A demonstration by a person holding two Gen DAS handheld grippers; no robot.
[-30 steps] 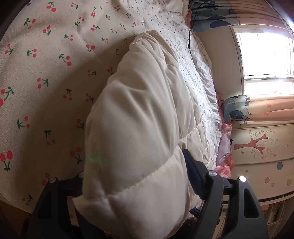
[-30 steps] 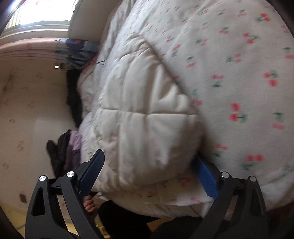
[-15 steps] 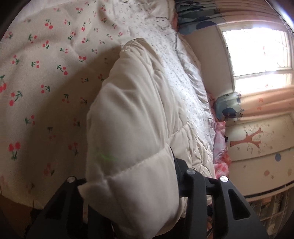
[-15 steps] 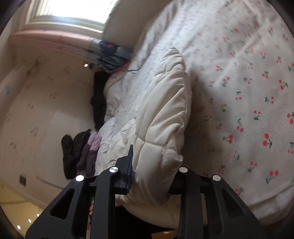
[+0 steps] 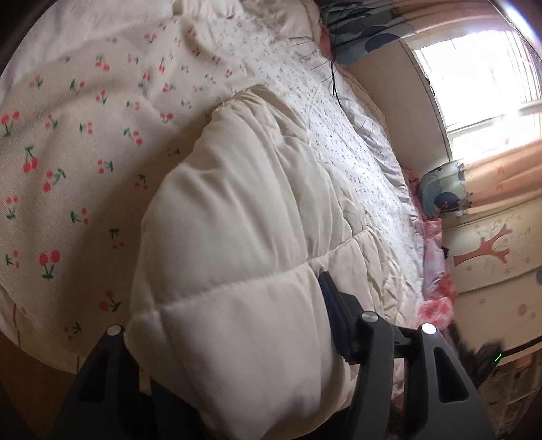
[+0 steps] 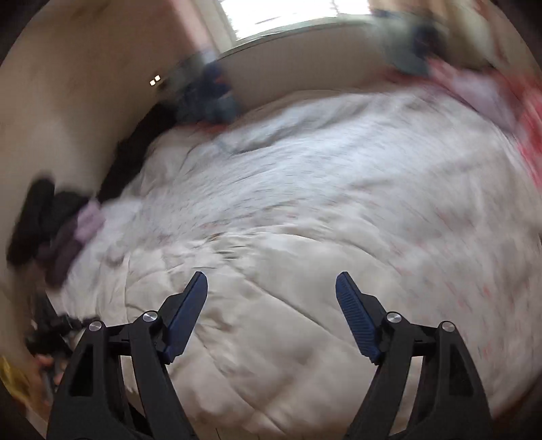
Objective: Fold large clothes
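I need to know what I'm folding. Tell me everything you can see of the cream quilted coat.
The coat is cream, puffy, quilted in stitched panels, with a smooth, matte shell. It lies bunched lengthwise on the cherry-print sheet, its near end filling the left gripper, whose fingers flank it. In the blurred right view it spreads beneath the open right gripper, which holds nothing.

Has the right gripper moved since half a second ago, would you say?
Yes. The right gripper has opened, released the cream padded coat and swung toward the window.
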